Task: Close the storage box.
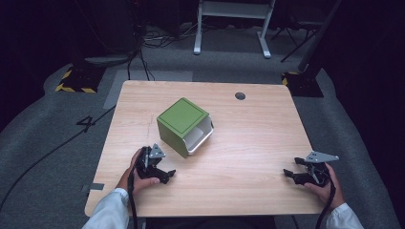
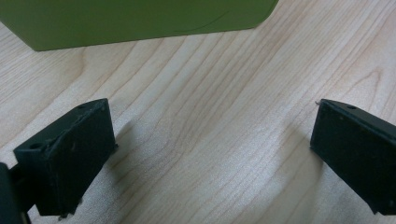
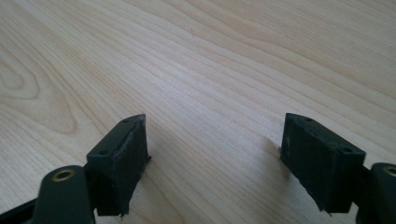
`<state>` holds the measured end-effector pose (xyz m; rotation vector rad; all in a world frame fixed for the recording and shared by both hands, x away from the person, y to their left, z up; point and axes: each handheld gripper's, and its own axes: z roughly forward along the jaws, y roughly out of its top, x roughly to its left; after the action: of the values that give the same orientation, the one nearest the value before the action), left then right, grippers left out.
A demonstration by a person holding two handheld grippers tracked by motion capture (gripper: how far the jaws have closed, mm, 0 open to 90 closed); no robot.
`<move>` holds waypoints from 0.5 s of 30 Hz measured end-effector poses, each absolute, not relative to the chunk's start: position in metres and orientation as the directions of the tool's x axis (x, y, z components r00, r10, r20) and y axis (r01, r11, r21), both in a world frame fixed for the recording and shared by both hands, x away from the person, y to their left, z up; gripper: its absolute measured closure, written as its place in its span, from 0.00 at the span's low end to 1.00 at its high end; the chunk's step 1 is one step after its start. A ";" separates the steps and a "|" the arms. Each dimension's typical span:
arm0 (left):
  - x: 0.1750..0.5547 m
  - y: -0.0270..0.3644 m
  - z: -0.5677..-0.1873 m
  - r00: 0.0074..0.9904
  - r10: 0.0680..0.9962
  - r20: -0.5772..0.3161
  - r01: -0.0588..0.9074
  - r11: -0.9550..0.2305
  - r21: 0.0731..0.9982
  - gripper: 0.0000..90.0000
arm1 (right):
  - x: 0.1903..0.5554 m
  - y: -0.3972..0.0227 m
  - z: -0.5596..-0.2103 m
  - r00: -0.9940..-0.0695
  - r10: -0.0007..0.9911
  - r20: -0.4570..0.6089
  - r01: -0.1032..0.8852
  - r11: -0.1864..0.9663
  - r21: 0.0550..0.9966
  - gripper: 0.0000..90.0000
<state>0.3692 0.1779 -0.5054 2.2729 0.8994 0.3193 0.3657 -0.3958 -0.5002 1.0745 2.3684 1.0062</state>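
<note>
A green cube-shaped box (image 1: 183,123) with a white inside lies on its side near the middle of the wooden table (image 1: 248,138), its opening turned toward the right front. My left gripper (image 1: 161,167) rests on the table just in front of the box, open, with nothing between its jaws. In the left gripper view the box's green wall (image 2: 130,18) runs across the top, a short way beyond the left gripper (image 2: 212,112). My right gripper (image 1: 292,171) sits near the table's front right corner, open and empty. The right gripper (image 3: 215,121) faces bare wood.
A round cable hole (image 1: 240,96) is set near the table's far edge. Beyond the table are grey carpet, cables, a white desk frame (image 1: 231,24) and dark stands with yellow-black bases (image 1: 76,78).
</note>
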 end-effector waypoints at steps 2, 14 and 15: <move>0.369 0.178 -0.505 0.734 0.679 -0.015 0.517 -0.543 0.662 0.00 | 0.363 -0.398 -0.503 -0.633 0.774 -0.006 0.512 0.425 0.746 0.25; 0.369 0.178 -0.505 0.734 0.679 -0.017 0.518 -0.543 0.661 0.00 | 0.362 -0.397 -0.504 -0.618 0.786 -0.010 0.519 0.417 0.746 0.24; 0.369 0.178 -0.505 0.733 0.680 -0.016 0.518 -0.543 0.661 0.00 | 0.362 -0.397 -0.504 -0.618 0.786 -0.009 0.519 0.417 0.746 0.24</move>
<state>0.3692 0.1779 -0.5055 2.2734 0.8994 0.3182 0.3616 -0.3974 -0.5036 1.1211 2.3190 1.0319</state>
